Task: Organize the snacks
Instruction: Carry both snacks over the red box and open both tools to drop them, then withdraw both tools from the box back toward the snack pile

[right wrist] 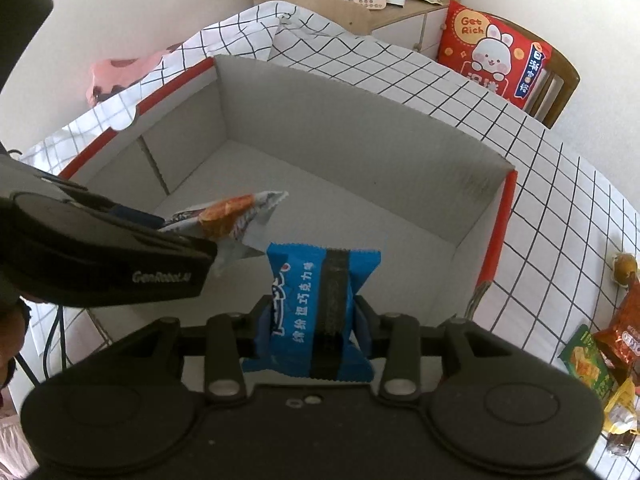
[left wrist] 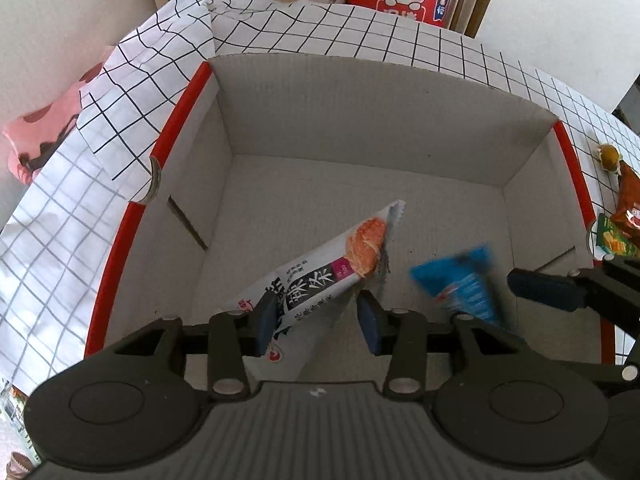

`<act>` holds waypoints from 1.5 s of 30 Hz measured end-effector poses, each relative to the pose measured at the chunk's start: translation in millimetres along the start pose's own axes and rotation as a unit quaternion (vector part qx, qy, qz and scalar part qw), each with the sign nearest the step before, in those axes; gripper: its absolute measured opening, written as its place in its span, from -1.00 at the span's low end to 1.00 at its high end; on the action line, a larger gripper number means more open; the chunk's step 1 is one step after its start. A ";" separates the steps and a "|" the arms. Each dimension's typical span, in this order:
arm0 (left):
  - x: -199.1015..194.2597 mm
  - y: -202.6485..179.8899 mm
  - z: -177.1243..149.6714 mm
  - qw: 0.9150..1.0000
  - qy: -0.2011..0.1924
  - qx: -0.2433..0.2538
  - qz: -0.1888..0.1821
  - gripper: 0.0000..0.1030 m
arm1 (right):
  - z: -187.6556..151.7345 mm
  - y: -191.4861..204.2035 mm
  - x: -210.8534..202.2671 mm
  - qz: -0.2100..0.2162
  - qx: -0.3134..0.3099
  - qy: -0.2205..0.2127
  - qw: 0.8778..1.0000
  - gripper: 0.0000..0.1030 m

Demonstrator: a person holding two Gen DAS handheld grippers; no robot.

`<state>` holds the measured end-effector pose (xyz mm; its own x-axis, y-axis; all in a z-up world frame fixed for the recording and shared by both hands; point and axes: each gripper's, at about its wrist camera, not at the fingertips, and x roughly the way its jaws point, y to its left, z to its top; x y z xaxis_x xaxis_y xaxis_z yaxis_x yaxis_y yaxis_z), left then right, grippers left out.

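A red-rimmed white cardboard box (left wrist: 224,184) (right wrist: 496,216) lies open on the checked cloth. My left gripper (left wrist: 316,320) hangs over it, pointing steeply down, with a white spicy-strip packet (left wrist: 320,268) (right wrist: 236,212) between its jaws. The left pad touches the packet, and a gap shows at the right pad. A blue chocolate-cake packet (right wrist: 316,312) sits between the pads of my right gripper (right wrist: 312,328). In the left wrist view that blue packet (left wrist: 464,284) is smeared by motion, while the right gripper's finger (left wrist: 544,288) beside it stays sharp.
Loose snacks lie on the cloth right of the box: a green packet (right wrist: 584,360), an orange-brown packet (right wrist: 624,332) and a small round sweet (left wrist: 608,156). A red rabbit cushion (right wrist: 492,56) rests on a wooden chair behind. A pink cloth (left wrist: 44,132) lies far left.
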<state>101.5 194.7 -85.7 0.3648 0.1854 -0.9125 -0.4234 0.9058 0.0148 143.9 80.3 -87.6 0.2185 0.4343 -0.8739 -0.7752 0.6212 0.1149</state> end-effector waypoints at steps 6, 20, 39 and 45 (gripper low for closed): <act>-8.1 8.7 -4.1 1.000 -0.009 -0.017 -0.017 0.09 | -0.4 -2.0 -7.7 0.001 0.007 -0.007 1.000 0.04; -57.3 11.9 -14.4 0.996 -0.085 -0.003 -0.034 0.34 | -9.9 -8.6 -62.4 0.030 0.051 -0.063 0.996 0.51; -136.3 -48.1 -46.5 0.982 -0.177 0.014 -0.070 0.61 | -59.5 -56.4 -152.4 0.056 0.109 -0.149 0.981 0.80; -150.1 -84.2 -56.5 0.976 -0.193 0.030 -0.095 0.74 | -88.2 -89.8 -180.4 0.045 0.135 -0.177 0.974 0.92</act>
<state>35.6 69.1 26.9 0.7223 0.1321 -0.6789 -0.2735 0.9561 -0.1050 121.8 -111.4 18.1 0.3845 0.6623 -0.6431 -0.6261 0.6990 0.3455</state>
